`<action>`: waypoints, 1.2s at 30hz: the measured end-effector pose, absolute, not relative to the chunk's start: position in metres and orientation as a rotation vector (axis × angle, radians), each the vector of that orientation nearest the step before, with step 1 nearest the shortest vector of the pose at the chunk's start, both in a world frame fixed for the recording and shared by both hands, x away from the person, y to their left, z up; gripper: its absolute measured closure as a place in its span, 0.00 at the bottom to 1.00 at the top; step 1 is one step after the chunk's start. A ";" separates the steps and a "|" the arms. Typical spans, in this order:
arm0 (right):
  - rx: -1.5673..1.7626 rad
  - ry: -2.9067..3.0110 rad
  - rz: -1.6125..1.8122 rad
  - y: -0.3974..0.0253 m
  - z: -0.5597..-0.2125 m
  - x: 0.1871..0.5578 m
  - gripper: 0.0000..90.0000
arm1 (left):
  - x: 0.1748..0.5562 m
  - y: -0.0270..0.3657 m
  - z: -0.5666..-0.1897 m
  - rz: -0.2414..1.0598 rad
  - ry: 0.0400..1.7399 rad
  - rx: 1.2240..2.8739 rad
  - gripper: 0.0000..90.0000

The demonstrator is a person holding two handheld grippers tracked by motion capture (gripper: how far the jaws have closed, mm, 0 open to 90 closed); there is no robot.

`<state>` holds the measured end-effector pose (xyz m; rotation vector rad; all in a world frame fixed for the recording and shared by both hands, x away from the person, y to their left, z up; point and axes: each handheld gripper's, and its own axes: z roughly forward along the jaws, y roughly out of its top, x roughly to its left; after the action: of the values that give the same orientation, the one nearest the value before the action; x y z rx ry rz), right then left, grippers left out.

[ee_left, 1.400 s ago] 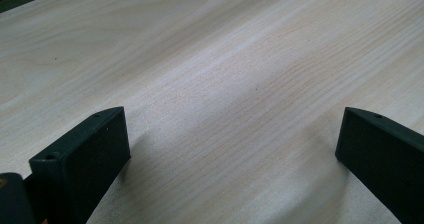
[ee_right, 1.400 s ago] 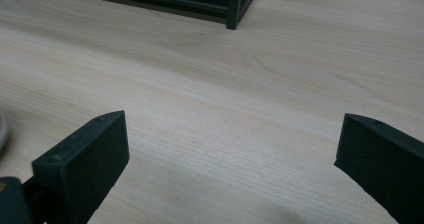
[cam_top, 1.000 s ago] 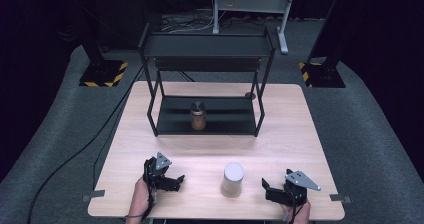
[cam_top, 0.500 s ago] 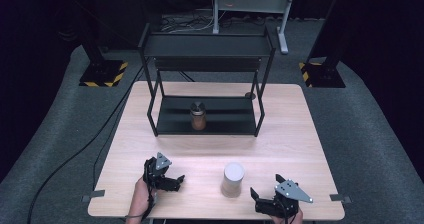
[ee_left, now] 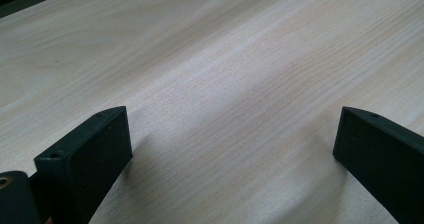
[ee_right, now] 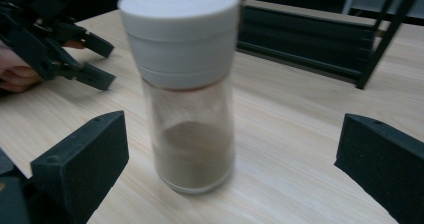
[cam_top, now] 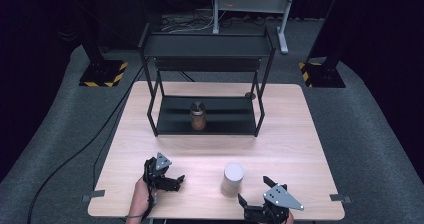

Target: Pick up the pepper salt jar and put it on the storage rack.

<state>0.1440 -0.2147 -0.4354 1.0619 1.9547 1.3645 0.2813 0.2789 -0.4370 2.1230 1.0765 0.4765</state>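
A glass jar (cam_top: pixel 233 180) with a white lid and brown powder stands upright near the table's front edge. My right gripper (cam_top: pixel 255 190) is open just to its right and front. In the right gripper view the jar (ee_right: pixel 185 89) stands between the two spread jaws of that gripper (ee_right: pixel 230 144), touching neither. My left gripper (cam_top: pixel 177 180) rests open on the wood to the jar's left, held by a hand. Bare tabletop lies between the jaws of the left gripper (ee_left: pixel 235 134). A second, brown jar (cam_top: pixel 198 116) with a grey lid stands on the rack's lower shelf.
A black two-level metal rack (cam_top: pixel 207 46) stands at the back middle of the wooden table (cam_top: pixel 300 134). A small dark disc (cam_top: pixel 249 95) lies by its right rear leg. The other gripper (ee_right: pixel 75 39) lies far left in the right gripper view.
My right gripper has moved left and swung toward the white-lidded jar, so its jaws now flank it. The left gripper and both jars have stayed put.
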 end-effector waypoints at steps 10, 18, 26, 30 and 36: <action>0.973 1.971 1.386 -0.200 -0.430 0.153 0.00 | 0.282 0.280 -0.437 0.470 1.077 2.123 0.02; 0.935 1.965 1.388 -0.188 -0.429 0.165 0.00 | 0.282 0.280 -0.437 0.469 1.077 2.122 0.02; 0.915 1.951 1.401 -0.181 -0.433 0.175 0.00 | 0.282 0.280 -0.437 0.469 1.077 2.123 0.02; 0.903 1.939 1.386 -0.176 -0.435 0.176 0.00 | 0.282 0.280 -0.437 0.470 1.077 2.122 0.02; 0.890 1.912 1.407 -0.174 -0.441 0.176 0.08 | 0.282 0.279 -0.437 0.471 1.076 2.123 0.02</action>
<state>0.1759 -0.1742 -0.4406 0.8900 1.9118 1.4068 0.2819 0.2795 -0.4370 2.1226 1.0765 0.4707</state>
